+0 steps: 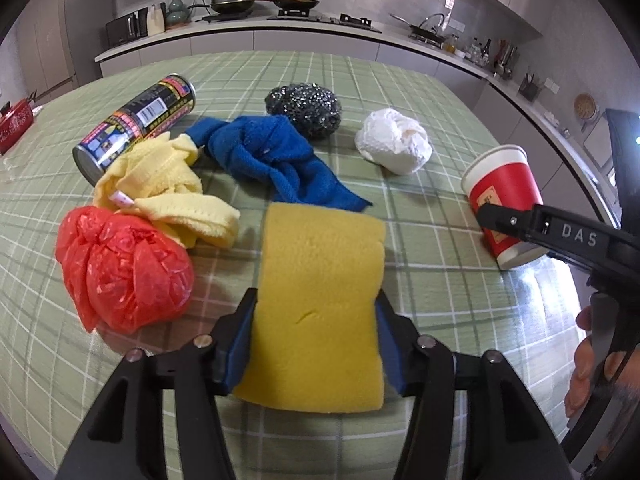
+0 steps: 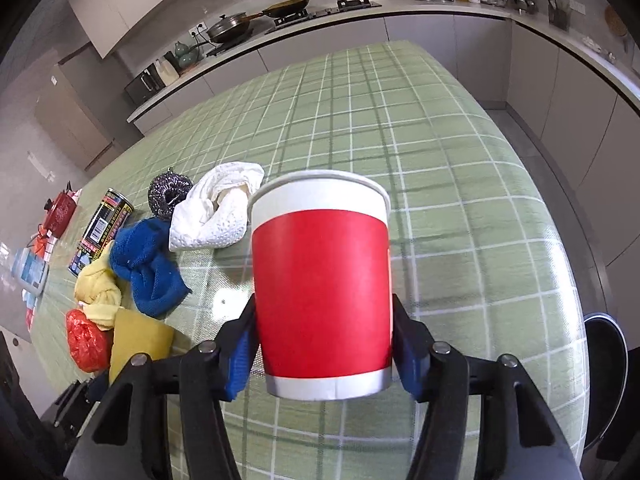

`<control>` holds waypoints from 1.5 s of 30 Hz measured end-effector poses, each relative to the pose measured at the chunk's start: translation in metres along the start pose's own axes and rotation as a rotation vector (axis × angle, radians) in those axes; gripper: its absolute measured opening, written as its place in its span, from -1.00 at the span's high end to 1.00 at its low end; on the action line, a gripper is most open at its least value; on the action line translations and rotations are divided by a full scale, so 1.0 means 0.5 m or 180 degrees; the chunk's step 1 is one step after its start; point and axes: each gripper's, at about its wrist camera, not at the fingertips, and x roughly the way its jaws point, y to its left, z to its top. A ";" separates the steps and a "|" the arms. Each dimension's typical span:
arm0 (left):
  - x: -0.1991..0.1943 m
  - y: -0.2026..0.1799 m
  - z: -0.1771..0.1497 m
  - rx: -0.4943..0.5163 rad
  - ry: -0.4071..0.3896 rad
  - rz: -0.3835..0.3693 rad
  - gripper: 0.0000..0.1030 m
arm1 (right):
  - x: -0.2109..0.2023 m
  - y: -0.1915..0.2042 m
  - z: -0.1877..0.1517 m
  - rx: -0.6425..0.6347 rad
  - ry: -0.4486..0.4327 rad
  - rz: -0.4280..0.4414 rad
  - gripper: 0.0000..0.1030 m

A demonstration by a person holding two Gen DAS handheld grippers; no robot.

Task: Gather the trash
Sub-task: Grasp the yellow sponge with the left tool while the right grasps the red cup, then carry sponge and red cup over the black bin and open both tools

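My left gripper [image 1: 316, 304] is shut on a yellow sponge [image 1: 320, 264], its blue pads pressing both sides. The right gripper [image 2: 324, 312] is shut on a red paper cup [image 2: 320, 260] with a white rim, held upright low over the green checked table [image 2: 460, 200]. In the left wrist view that cup [image 1: 502, 196] is at the right, with one black finger [image 1: 516, 220] across it. On the table lie a red plastic bag [image 1: 124, 268], a yellow cloth [image 1: 168, 188], a blue cloth [image 1: 272, 156], a printed can [image 1: 140, 120] on its side, a steel scourer [image 1: 306, 106] and a white paper wad [image 1: 394, 140].
A red box [image 1: 16, 124] and small packets [image 2: 30, 272] sit at the table's far left. A kitchen counter [image 1: 280, 28] with pans runs behind. A dark round seat [image 2: 604, 360] stands past the table's right edge. A person's hand [image 1: 588, 360] holds the right gripper's handle.
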 end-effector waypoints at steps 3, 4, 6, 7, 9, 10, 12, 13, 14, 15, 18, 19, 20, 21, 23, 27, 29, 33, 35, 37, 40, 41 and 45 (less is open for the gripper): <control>0.003 -0.002 0.003 -0.0037 0.0007 0.0009 -0.25 | -0.004 0.002 0.000 -0.0051 -0.0018 -0.0012 -0.17; 0.005 -0.003 0.005 -0.0031 0.0009 0.0027 -0.29 | -0.006 0.002 -0.002 -0.0059 -0.0034 -0.0020 -0.16; 0.008 -0.007 0.007 -0.0005 0.0004 0.0036 -0.29 | -0.012 0.002 -0.006 -0.0095 -0.0057 -0.0030 -0.16; 0.010 -0.008 0.008 0.0015 -0.0002 0.0045 -0.29 | -0.013 0.002 -0.008 -0.0098 -0.0056 -0.0030 -0.16; 0.010 -0.009 0.009 0.0023 0.0002 0.0034 -0.23 | -0.018 -0.001 -0.013 -0.0099 -0.0053 -0.0025 -0.15; 0.009 -0.008 0.009 -0.0003 -0.0006 0.0018 -0.16 | -0.020 -0.001 -0.015 -0.0105 -0.0058 -0.0027 -0.15; 0.007 -0.006 0.009 -0.0033 -0.0014 0.0010 -0.12 | -0.030 -0.001 -0.021 -0.0135 -0.0071 -0.0028 -0.15; 0.006 -0.006 0.008 -0.0039 -0.0024 0.0011 -0.08 | -0.034 -0.002 -0.023 -0.0142 -0.0078 -0.0021 -0.15; 0.004 -0.006 0.006 -0.0049 -0.0034 0.0000 -0.05 | -0.038 -0.002 -0.026 -0.0144 -0.0084 -0.0019 -0.15; 0.001 -0.006 0.005 -0.0059 -0.0048 -0.0016 -0.04 | -0.043 -0.004 -0.029 -0.0141 -0.0089 -0.0013 -0.15; -0.011 -0.008 0.002 -0.0065 -0.0098 -0.0037 -0.02 | -0.055 -0.013 -0.036 -0.0107 -0.0103 0.0005 -0.15; -0.015 -0.008 0.002 -0.0065 -0.0114 -0.0043 -0.02 | -0.058 -0.013 -0.037 -0.0104 -0.0108 0.0005 -0.15; -0.020 -0.010 0.003 -0.0060 -0.0137 -0.0051 -0.02 | -0.063 -0.014 -0.040 -0.0100 -0.0116 0.0010 -0.15; -0.025 -0.011 0.003 -0.0051 -0.0159 -0.0063 -0.02 | -0.066 -0.015 -0.042 -0.0099 -0.0121 0.0014 -0.15; -0.033 -0.014 0.005 -0.0050 -0.0191 -0.0076 -0.01 | -0.076 -0.016 -0.047 -0.0095 -0.0135 0.0020 -0.15; -0.048 -0.020 0.009 -0.0036 -0.0235 -0.0133 -0.01 | -0.097 -0.019 -0.058 -0.0086 -0.0176 0.0031 -0.15; -0.056 -0.026 0.010 -0.0015 -0.0257 -0.0169 -0.01 | -0.112 -0.022 -0.065 -0.0066 -0.0210 0.0041 -0.15; -0.072 -0.045 0.010 0.0078 -0.0298 -0.0252 -0.01 | -0.148 -0.030 -0.083 0.0003 -0.0297 0.0037 -0.14; -0.077 -0.057 0.009 0.0126 -0.0309 -0.0298 -0.01 | -0.165 -0.036 -0.093 0.0035 -0.0340 0.0009 -0.15; -0.083 -0.071 0.006 0.0184 -0.0322 -0.0356 -0.01 | -0.181 -0.044 -0.104 0.0093 -0.0370 -0.0012 -0.15; -0.089 -0.095 0.001 0.0278 -0.0316 -0.0471 -0.01 | -0.209 -0.060 -0.124 0.0188 -0.0426 -0.0079 -0.14; -0.090 -0.104 0.000 0.0313 -0.0312 -0.0510 -0.01 | -0.220 -0.068 -0.133 0.0229 -0.0447 -0.0107 -0.14; -0.093 -0.150 -0.010 0.0473 -0.0283 -0.0682 -0.01 | -0.258 -0.101 -0.167 0.0367 -0.0483 -0.0237 -0.15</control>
